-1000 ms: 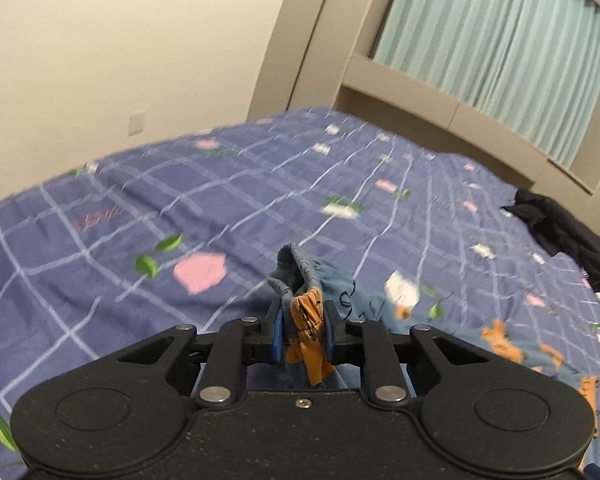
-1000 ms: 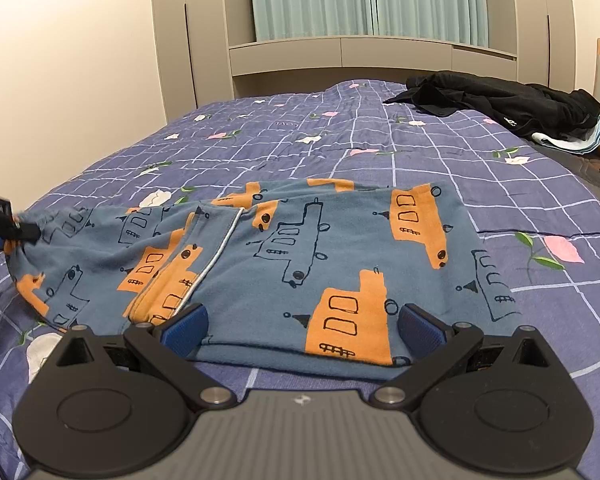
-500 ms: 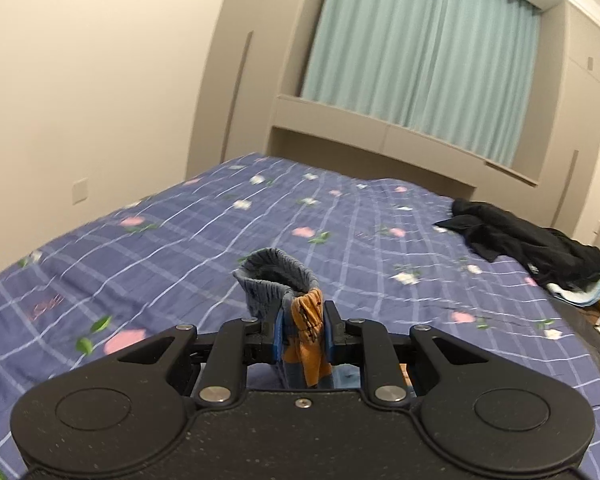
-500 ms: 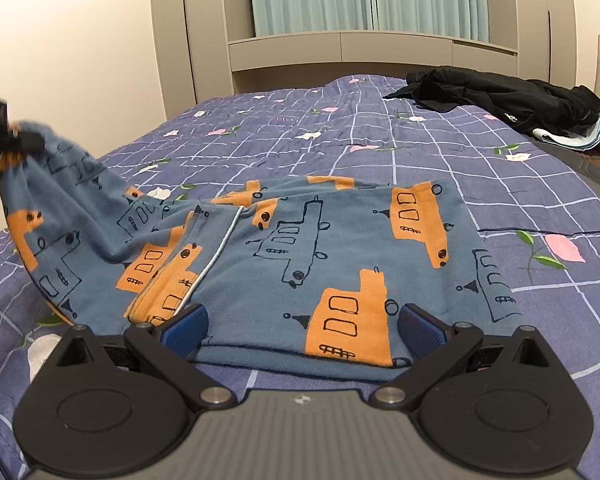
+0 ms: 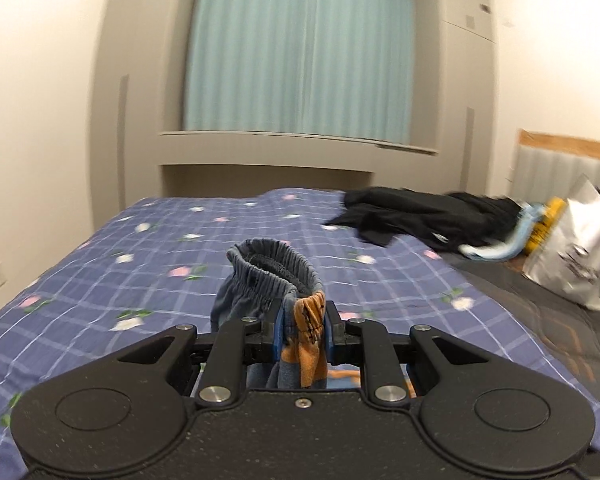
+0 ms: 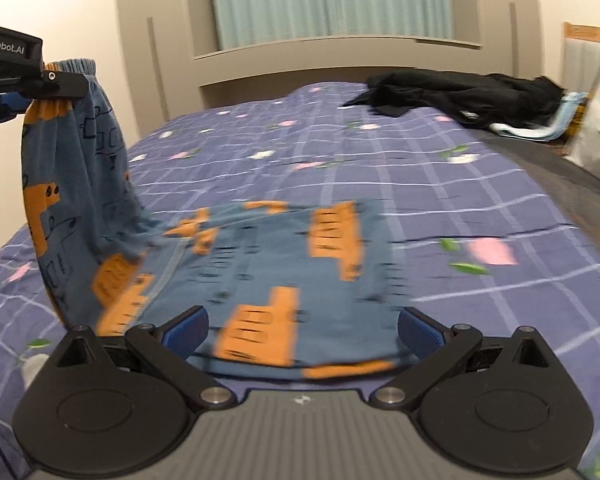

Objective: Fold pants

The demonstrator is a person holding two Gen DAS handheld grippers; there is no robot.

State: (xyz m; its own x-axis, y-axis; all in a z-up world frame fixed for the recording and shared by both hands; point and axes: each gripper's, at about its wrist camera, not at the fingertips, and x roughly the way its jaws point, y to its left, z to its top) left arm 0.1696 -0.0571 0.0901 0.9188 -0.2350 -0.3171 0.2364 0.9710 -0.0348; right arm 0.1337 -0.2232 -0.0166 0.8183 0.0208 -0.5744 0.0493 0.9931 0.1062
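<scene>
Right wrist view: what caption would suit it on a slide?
Left gripper lifts the waistband end of the blue pants above the bed, right gripper hovering with jaws wide.

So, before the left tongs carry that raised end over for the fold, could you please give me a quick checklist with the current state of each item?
1. Left tongs clamped on the pants: ok, the elastic end is pinched between the blue pads.
2. Raised end clear of the bedspread: ok, it hangs from the left tongs in the right wrist view.
3. Rest of the pants lying flat: ok as far as motion blur allows.
4. Right tongs free: ok, open with nothing between the pads, low over the near edge of the pants.
5. Landing area clear: ok, the black clothes lie far back.
6. Edges aligned for the fold: cannot tell.
</scene>
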